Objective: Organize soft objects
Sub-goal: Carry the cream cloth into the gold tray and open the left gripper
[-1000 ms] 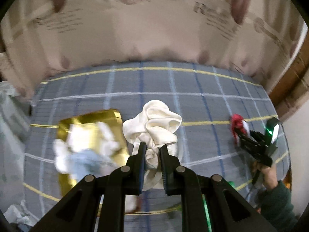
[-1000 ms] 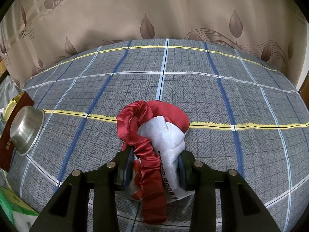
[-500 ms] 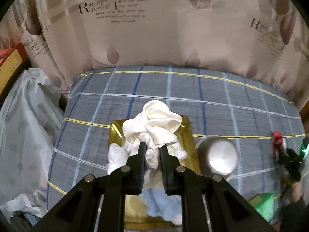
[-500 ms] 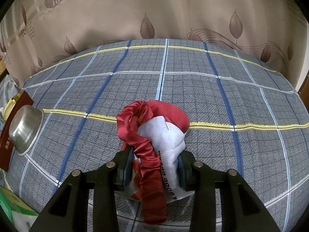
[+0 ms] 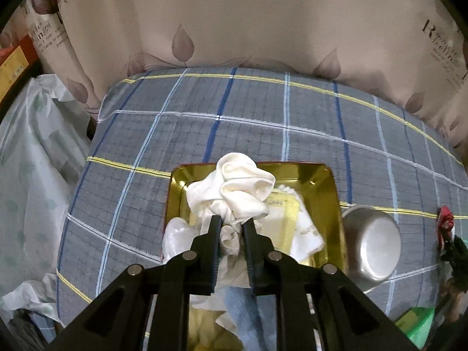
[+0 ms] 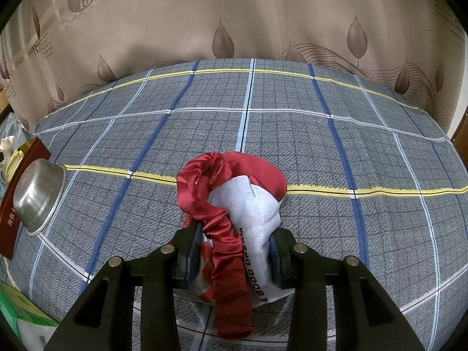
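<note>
Grippers: left gripper [image 5: 231, 225] loosening around 1 cream scrunchie [image 5: 234, 190], right gripper [image 6: 234, 245] clamping 1 red scrunchie [image 6: 216, 204], seemingly with cloth.

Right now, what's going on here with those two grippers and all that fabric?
A person is sorting soft things on a plaid blanket. The left gripper pinches a cream scrunchie over a gold tray that already holds white and blue cloths; its jaws have just been opening slightly, the scrunchie still between them. The right gripper clamps a red scrunchie together with a white printed cloth above the blanket. A steel bowl sits beside the tray.
</note>
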The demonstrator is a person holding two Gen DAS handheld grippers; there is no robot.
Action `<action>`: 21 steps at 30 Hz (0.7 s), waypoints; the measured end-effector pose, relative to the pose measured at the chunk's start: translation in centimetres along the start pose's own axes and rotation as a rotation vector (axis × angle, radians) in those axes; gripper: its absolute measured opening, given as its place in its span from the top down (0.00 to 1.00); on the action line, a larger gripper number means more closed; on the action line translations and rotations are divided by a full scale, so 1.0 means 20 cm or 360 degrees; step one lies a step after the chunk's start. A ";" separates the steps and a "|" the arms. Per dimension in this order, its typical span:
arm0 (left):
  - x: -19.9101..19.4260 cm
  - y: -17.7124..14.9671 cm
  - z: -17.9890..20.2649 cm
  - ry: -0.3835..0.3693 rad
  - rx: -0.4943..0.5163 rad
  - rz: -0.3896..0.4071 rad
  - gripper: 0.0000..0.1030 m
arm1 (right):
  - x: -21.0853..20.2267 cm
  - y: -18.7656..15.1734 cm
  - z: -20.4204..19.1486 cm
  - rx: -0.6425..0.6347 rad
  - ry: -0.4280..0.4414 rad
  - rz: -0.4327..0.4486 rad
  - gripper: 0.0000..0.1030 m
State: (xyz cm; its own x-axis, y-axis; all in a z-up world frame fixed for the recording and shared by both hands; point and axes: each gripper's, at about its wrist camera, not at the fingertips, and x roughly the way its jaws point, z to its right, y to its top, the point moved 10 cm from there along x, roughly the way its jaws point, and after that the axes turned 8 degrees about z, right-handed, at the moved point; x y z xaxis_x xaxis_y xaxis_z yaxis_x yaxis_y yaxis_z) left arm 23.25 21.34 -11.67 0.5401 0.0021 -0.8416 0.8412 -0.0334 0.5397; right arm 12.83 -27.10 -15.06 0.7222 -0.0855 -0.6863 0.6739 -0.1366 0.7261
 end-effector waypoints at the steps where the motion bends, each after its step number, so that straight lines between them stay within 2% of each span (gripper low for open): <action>1: 0.01 0.00 -0.01 0.0014 -0.0003 -0.0013 0.83 | 0.00 0.00 0.01 -0.0001 -0.0001 0.0000 0.65; 3: 0.03 -0.01 -0.02 0.0036 -0.0011 -0.0024 0.78 | 0.00 0.00 0.00 -0.0001 -0.0001 -0.0001 0.65; 5: 0.05 -0.01 -0.02 0.0025 -0.0016 -0.0037 0.66 | 0.00 0.00 0.00 -0.0002 0.0000 -0.0001 0.65; 9: 0.05 -0.01 -0.04 0.0000 -0.0055 -0.0059 0.61 | 0.00 0.00 0.00 -0.0002 0.0000 -0.0001 0.65; 11: 0.04 0.00 -0.04 -0.0012 -0.0063 -0.0051 0.56 | 0.00 0.00 0.00 -0.0003 -0.0001 -0.0002 0.65; 15: -0.05 0.02 -0.01 -0.0016 -0.0004 0.0009 0.53 | 0.00 0.00 0.00 -0.0003 0.0000 -0.0002 0.65; 21: -0.23 0.02 -0.03 -0.0040 -0.0028 0.0124 0.53 | 0.00 0.00 0.00 -0.0004 -0.0001 -0.0003 0.65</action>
State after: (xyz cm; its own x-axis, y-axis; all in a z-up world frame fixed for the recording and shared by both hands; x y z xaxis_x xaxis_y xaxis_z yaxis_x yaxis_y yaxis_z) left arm 21.06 21.98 -7.57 0.6032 -0.0251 -0.7972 0.7971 -0.0147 0.6037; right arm 12.83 -27.20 -15.10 0.7210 -0.0856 -0.6876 0.6755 -0.1344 0.7250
